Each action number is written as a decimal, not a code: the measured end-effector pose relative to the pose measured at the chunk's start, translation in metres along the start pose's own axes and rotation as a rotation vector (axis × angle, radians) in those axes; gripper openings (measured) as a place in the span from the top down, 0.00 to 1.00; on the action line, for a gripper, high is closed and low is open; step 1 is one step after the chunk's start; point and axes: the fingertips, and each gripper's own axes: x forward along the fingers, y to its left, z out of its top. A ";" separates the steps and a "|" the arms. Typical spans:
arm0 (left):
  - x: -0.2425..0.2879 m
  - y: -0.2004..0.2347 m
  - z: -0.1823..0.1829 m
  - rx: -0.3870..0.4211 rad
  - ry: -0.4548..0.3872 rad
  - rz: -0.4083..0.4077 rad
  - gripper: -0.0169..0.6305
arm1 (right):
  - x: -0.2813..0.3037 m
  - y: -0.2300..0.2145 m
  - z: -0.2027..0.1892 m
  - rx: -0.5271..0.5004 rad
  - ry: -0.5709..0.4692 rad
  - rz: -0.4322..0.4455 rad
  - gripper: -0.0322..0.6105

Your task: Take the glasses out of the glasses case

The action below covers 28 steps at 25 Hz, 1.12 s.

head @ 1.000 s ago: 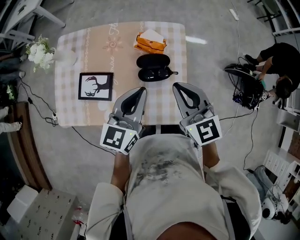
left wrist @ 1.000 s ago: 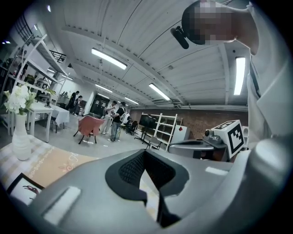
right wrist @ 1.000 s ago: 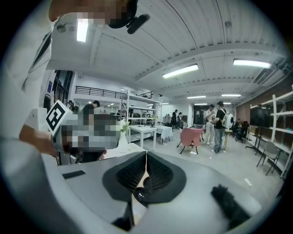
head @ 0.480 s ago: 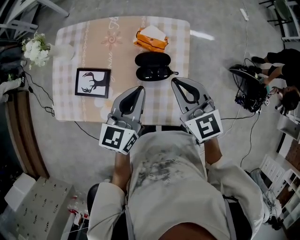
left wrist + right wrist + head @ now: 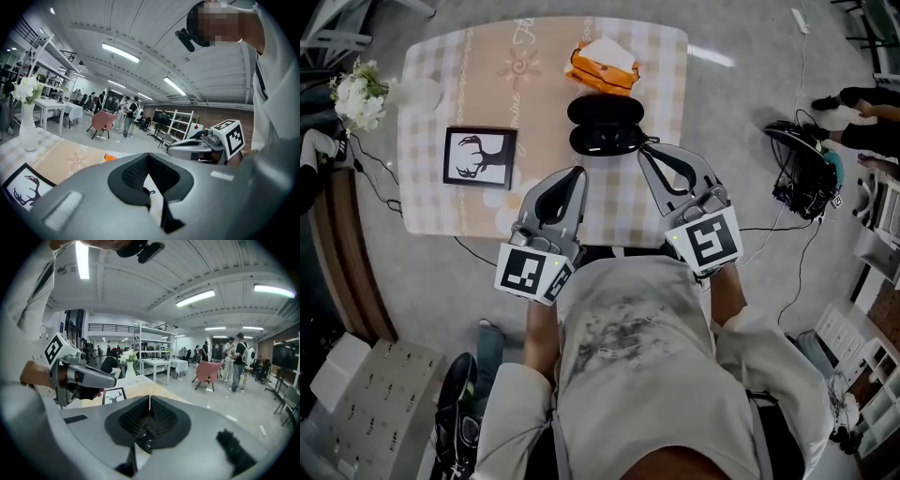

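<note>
A black glasses case (image 5: 605,124) lies open in the middle of the checked table (image 5: 431,202), lid half farther from me. Dark glasses (image 5: 606,142) rest in its near half. My right gripper (image 5: 645,151) is shut on nothing, its tip just beside the case's right end near the zip pull; I cannot tell if it touches. My left gripper (image 5: 574,172) is also shut and empty, a short way in front of the case's near left side. In the left gripper view the jaws (image 5: 149,155) meet at the tip, as do those in the right gripper view (image 5: 149,397).
An orange tissue pack (image 5: 603,67) sits just beyond the case. A framed deer picture (image 5: 478,157) lies at the left, and a white vase of flowers (image 5: 358,97) stands at the far left corner. Cables and bags lie on the floor to the right (image 5: 806,173).
My right gripper has moved forward and left, up to the case's right end. The left gripper has stayed about where it was. The head view has shifted, so the table sits higher in frame.
</note>
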 end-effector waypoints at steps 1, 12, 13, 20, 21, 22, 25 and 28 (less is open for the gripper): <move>0.001 0.001 -0.002 -0.001 0.003 0.001 0.96 | 0.002 0.000 -0.002 -0.002 0.003 0.003 0.92; 0.011 0.004 -0.021 -0.012 0.037 0.004 0.96 | 0.019 -0.002 -0.021 -0.028 0.040 0.026 0.92; 0.011 0.004 -0.023 -0.013 0.040 0.006 0.96 | 0.020 -0.002 -0.023 -0.030 0.046 0.029 0.92; 0.018 0.008 -0.034 -0.021 0.054 0.009 0.96 | 0.032 -0.002 -0.037 -0.058 0.084 0.049 0.92; 0.019 0.009 -0.035 -0.020 0.057 0.009 0.96 | 0.034 -0.002 -0.039 -0.062 0.090 0.052 0.92; 0.021 0.009 -0.037 -0.019 0.060 0.009 0.96 | 0.035 -0.002 -0.041 -0.068 0.099 0.056 0.92; 0.024 0.011 -0.041 -0.017 0.068 0.007 0.96 | 0.039 0.000 -0.048 -0.081 0.122 0.069 0.92; 0.027 0.013 -0.046 -0.016 0.077 0.008 0.96 | 0.044 0.001 -0.055 -0.085 0.135 0.079 0.92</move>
